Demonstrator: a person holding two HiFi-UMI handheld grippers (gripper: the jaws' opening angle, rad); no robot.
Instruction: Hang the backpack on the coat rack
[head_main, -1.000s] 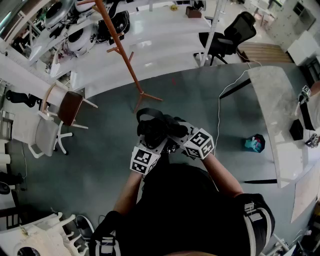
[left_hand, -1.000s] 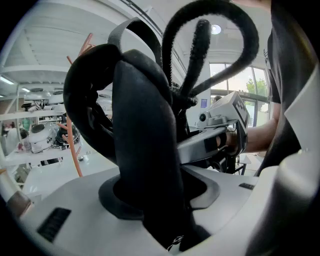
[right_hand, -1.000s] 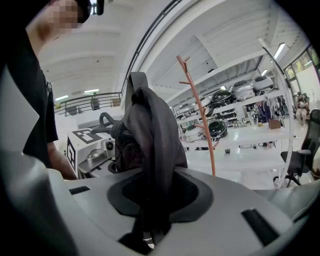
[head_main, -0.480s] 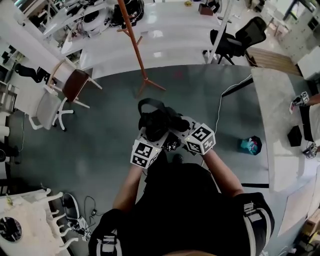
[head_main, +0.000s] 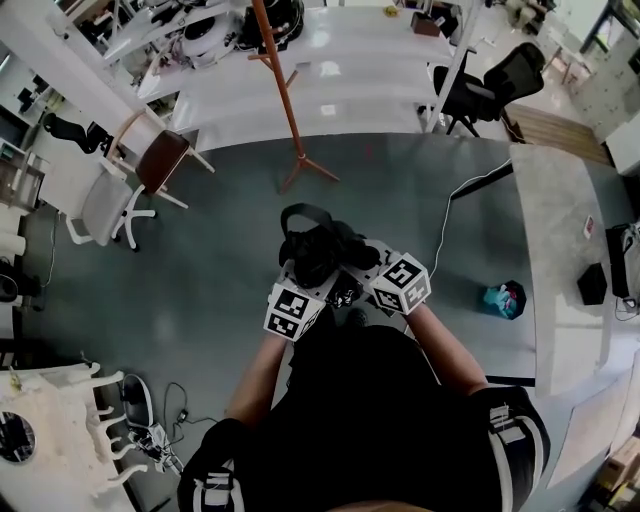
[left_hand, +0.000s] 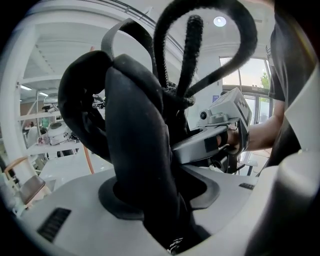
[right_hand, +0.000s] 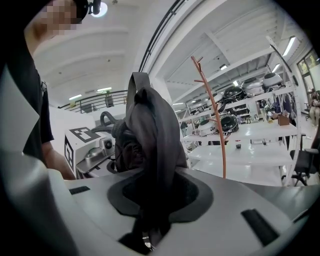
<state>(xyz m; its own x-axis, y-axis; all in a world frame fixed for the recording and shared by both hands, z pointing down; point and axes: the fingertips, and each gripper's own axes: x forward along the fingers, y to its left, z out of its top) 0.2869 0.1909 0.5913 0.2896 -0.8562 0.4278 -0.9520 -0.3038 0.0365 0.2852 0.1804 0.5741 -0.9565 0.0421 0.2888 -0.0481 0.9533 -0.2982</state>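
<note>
A black backpack (head_main: 314, 246) hangs in the air in front of the person, carried between both grippers. My left gripper (head_main: 303, 283) is shut on a thick black fold of the backpack (left_hand: 140, 165), with the strap loops (left_hand: 192, 55) standing up above it. My right gripper (head_main: 360, 270) is shut on another dark fold of the backpack (right_hand: 150, 145). The orange-brown wooden coat rack (head_main: 290, 110) stands on the grey floor ahead, some way beyond the bag. In the right gripper view the coat rack (right_hand: 216, 125) rises to the right of the bag.
White workbenches (head_main: 330, 90) with helmets run behind the rack. A brown-and-white chair (head_main: 130, 185) stands at the left, a black office chair (head_main: 490, 85) at the upper right. A long grey table (head_main: 560, 270) is at the right, with a cable (head_main: 445, 215) and a teal object (head_main: 500, 298) on the floor.
The person has stepped forward with the backpack held the same way in both grippers. The coat rack's base and the benches now sit lower in the head view, nearer to the bag.
</note>
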